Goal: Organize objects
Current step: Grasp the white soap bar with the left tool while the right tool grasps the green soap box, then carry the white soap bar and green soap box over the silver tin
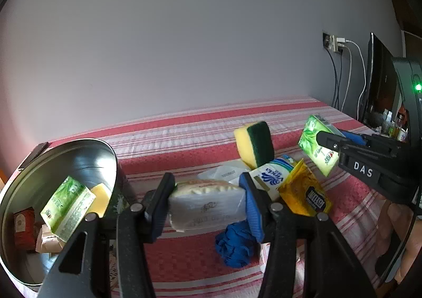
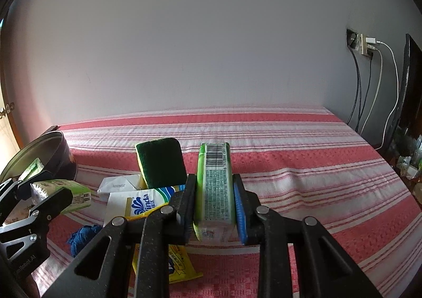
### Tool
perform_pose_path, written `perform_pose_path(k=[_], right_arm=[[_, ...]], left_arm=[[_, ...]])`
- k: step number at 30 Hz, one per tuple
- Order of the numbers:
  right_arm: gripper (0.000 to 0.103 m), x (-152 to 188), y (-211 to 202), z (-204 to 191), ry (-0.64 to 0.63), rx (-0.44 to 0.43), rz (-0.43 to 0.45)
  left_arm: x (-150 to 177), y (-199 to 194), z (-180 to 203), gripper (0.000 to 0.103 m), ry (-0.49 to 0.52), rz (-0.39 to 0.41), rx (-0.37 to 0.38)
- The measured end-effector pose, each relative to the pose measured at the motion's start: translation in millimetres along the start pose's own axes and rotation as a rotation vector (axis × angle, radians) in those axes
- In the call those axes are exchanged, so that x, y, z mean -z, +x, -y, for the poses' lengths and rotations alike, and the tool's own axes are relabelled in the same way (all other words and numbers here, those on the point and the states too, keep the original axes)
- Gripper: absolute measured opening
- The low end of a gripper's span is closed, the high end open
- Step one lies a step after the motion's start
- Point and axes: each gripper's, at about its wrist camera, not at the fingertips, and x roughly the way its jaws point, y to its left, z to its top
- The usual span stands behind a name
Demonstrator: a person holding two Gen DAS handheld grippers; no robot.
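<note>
The left gripper (image 1: pixel 208 200) was clamped on a white plastic-wrapped tissue pack (image 1: pixel 208 205) with faint, unreadable print. The right gripper (image 2: pixel 214 203) was clenched on a green tissue pack (image 2: pixel 215 184), held on edge, its barcode and fine green text facing the right wrist camera; the digits were too small to read surely. The left wrist view showed this gripper's body stamped "DAS".

On the red-and-white striped bedspread (image 2: pixel 303 166) a pile lay near the front edge: a white pack printed "Vinda" in blue (image 1: pixel 269 179), a yellow sachet with a black label (image 1: pixel 303 192), a yellow sponge with a dark green scouring face (image 1: pixel 254 143) leaning upright, and a crumpled blue cloth (image 1: pixel 234 245).

Only the left wrist view looked into the round metal tin (image 1: pixel 79 155) at the bedspread's left edge, holding another green pack (image 1: pixel 67 208), a yellow piece and a red packet. A grey wall stood behind, with a socket and hanging cables (image 2: pixel 369 81) at right.
</note>
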Motion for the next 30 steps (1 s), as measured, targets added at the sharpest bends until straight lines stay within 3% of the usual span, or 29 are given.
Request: perform_pose_path(k=[30], right_arm=[[0.028,2.4,-25.1,-1.4,-0.008,-0.001,0.148]], left_arm=[[1.4,-22.1,-4.5,0.051,-0.009,0.136,-0.035]])
